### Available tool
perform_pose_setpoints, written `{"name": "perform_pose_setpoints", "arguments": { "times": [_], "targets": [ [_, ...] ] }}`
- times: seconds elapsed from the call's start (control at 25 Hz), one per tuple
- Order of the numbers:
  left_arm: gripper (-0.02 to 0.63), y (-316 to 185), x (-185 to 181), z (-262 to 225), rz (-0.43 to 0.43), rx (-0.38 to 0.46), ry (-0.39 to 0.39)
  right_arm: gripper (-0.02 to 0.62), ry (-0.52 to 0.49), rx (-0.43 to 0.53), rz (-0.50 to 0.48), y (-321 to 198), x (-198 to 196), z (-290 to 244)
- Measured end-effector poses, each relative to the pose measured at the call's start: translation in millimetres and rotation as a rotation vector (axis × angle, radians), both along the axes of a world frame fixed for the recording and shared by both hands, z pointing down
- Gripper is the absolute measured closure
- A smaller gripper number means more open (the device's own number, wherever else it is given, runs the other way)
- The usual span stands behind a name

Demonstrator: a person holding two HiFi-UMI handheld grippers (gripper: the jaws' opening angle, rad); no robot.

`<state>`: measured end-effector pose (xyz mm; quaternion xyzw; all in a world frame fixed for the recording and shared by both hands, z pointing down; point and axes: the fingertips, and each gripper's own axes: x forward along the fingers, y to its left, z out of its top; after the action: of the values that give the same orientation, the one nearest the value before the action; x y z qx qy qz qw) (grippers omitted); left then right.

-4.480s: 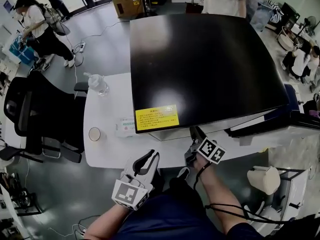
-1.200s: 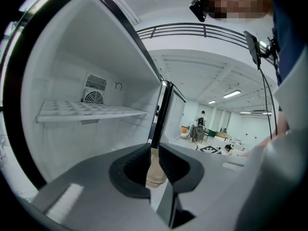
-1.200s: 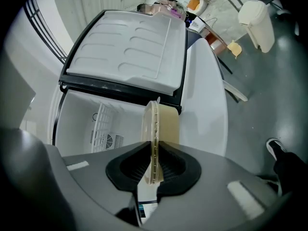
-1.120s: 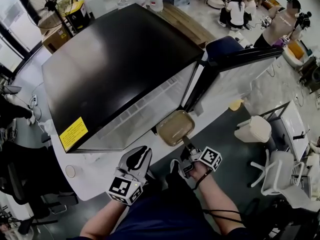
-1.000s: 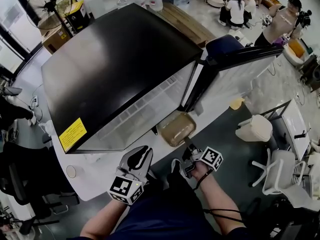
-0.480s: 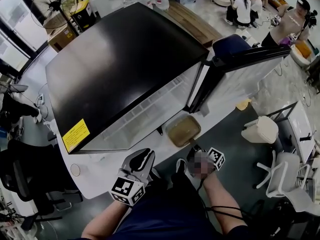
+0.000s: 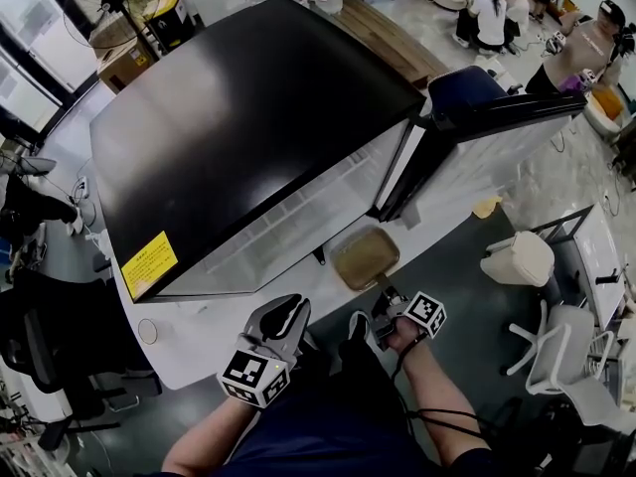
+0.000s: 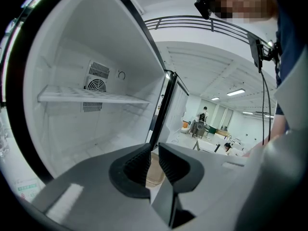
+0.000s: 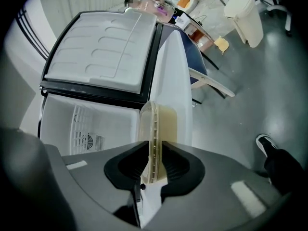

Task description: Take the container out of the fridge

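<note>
Right gripper (image 9: 153, 150): clamped on the rim of the lidded container (image 7: 364, 257), which reaches out ahead of its jaws, outside the open fridge (image 7: 248, 117).
Left gripper (image 8: 153, 160): jaws a little apart, empty.
Advice: hold firmly and level, and draw it back.
Change: the container was nearer the fridge front; the right jaws have just been opening slightly, with the rim between them.

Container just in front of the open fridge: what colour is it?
The container is a translucent tan-brown. It shows best in the head view.
</note>
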<state>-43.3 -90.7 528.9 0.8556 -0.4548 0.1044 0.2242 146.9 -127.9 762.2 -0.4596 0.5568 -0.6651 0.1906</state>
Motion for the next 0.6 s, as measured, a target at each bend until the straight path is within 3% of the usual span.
{"name": "perform_pose_setpoints", "arguments": {
  "times": [0.24,0.6],
  "targets": [
    [0.554,2.0,0.8,-0.7,-0.005,0.003,0.007,0.448,0.078,-0.004,-0.003,5.4,10.3,-2.1],
    [0.554,-0.3,3.6,-10.0,-0.009,0.032,0.033,0.445,0.185,0.042,0.017,3.0,36.8,-29.1]
  ]
}}
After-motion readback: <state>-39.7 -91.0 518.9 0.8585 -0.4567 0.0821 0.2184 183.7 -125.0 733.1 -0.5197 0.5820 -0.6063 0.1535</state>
